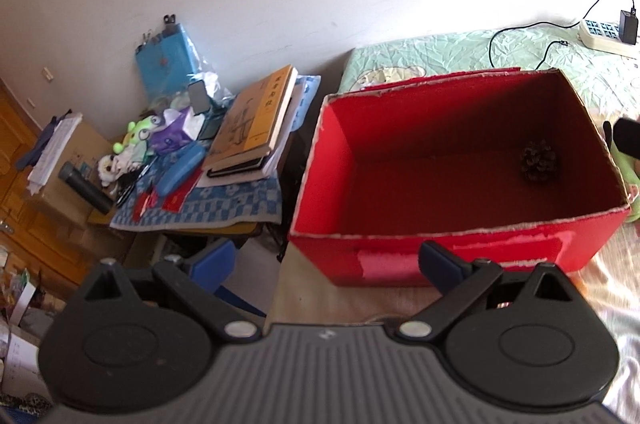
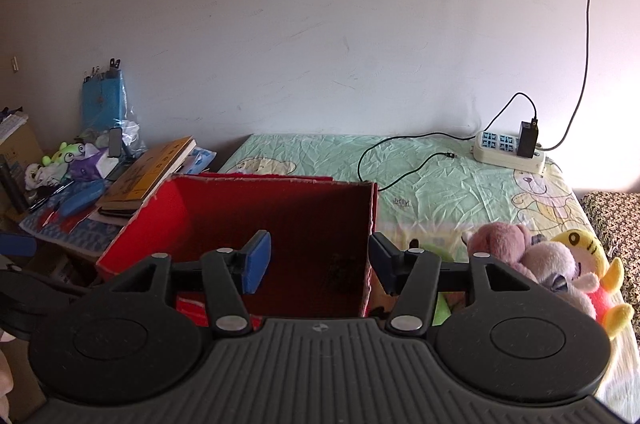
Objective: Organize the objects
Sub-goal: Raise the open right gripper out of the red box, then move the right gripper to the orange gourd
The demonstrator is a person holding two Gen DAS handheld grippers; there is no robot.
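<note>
Both tools, left (image 1: 326, 264) and right (image 2: 319, 262), gape empty; box (image 1: 520, 236) holds one pinecone (image 1: 539, 160); plush toys (image 2: 560, 264) remain on the bed (image 2: 440, 176).

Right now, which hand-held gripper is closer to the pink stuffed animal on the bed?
Right. The right hand-held gripper hangs open over the red box, the pink stuffed animal just beside its finger. The left hand-held gripper is at the box's other side, farther away.

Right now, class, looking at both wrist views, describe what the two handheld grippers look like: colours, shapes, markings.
Both the left gripper and the right gripper are black plastic, with a ribbed grey centre plate, two round discs, silver rivets on angled link arms, and flat blue finger pads.
</note>
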